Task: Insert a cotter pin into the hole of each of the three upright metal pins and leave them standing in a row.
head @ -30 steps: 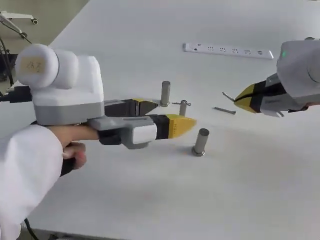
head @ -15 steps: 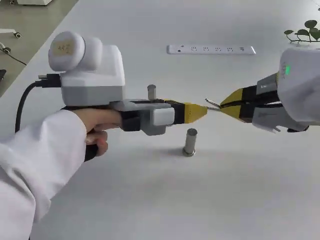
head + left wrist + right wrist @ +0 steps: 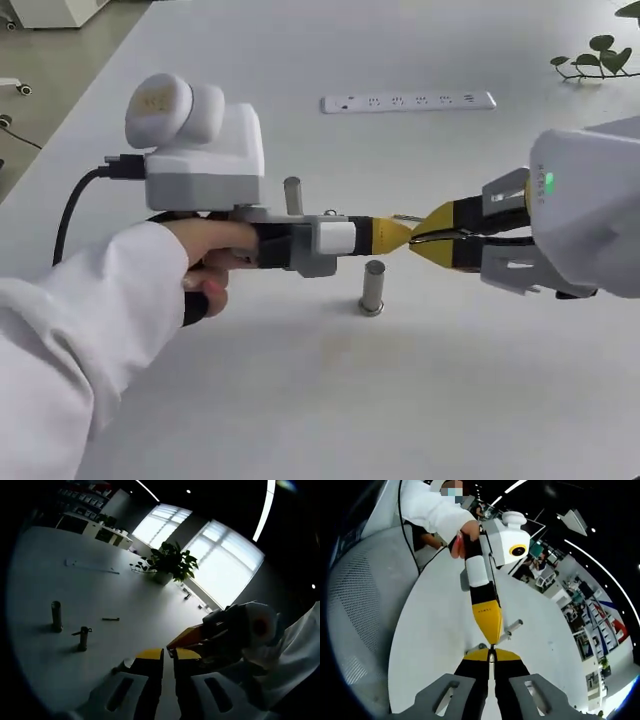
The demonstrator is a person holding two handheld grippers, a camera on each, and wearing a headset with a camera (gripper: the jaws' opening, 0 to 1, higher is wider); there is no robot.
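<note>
My left gripper and right gripper meet tip to tip above the table. The right one is shut on a thin cotter pin that sticks up at its tip. The left one is shut, its point against that pin; I cannot tell whether it grips it. One upright metal pin stands just in front of the tips. Another stands behind the left gripper. In the left gripper view, a bare pin and a pin with a cotter pin through it stand side by side.
A loose cotter pin lies on the white table beyond the pins. A white power strip lies at the far side. A potted plant stands at the far right corner. The left gripper's black cable runs off to the left.
The left gripper has shut and swung right, away from the pins. The right gripper has carried its cotter pin leftward, and the two tips now touch.
</note>
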